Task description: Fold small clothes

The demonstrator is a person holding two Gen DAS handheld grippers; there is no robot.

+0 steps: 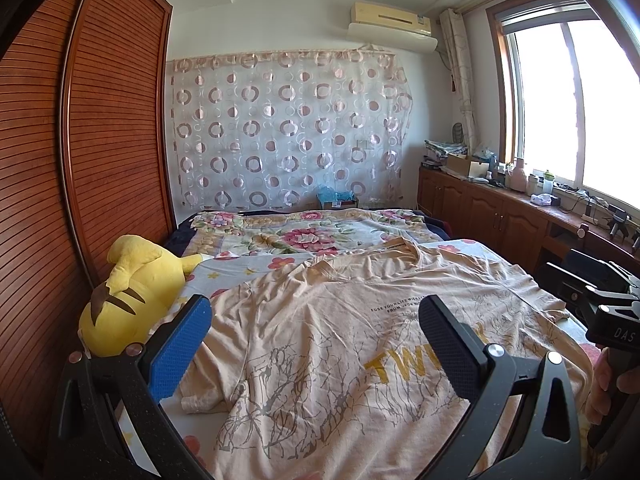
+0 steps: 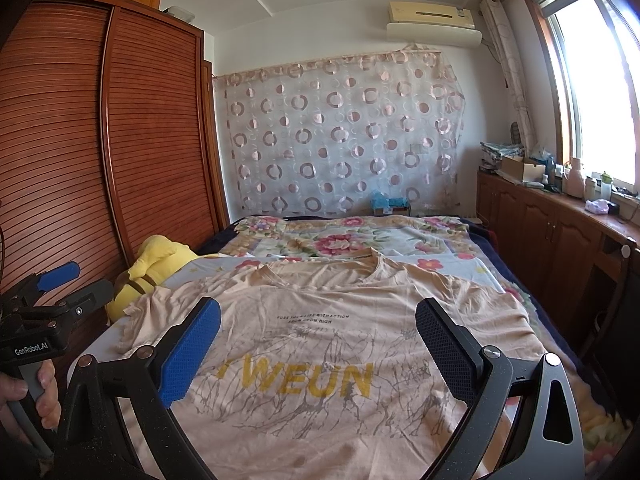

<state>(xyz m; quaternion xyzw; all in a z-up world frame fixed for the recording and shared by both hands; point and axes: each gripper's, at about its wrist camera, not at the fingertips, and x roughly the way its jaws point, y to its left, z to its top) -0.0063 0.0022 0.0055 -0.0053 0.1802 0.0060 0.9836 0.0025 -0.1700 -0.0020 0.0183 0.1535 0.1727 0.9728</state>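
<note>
Both jaws apart and empty on left hand-held gripper point(image 1: 316, 344) and right hand-held gripper point(image 2: 318, 350); T-shirt point(image 2: 340, 344) lies print-up on bed point(image 2: 460, 258) beside yellow plush point(image 2: 160, 264); I'd pinch sleeve edges evenly first.

Matt wrinkled cloth T-shirt point(image 2: 320, 344), slatted glossy wood wardrobe point(image 2: 120, 140), fuzzy plush toy point(image 1: 128, 300)

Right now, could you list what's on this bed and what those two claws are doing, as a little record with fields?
garment: beige T-shirt, spread flat, print side up, collar at the far end
print: yellow letters, grey line drawing
lying on: floral bedsheet
beside the shirt: yellow plush toy, on the left by the wardrobe
left claw: open, above the shirt, holding nothing
right claw: open, above the shirt, holding nothing
folding: not begun
</note>
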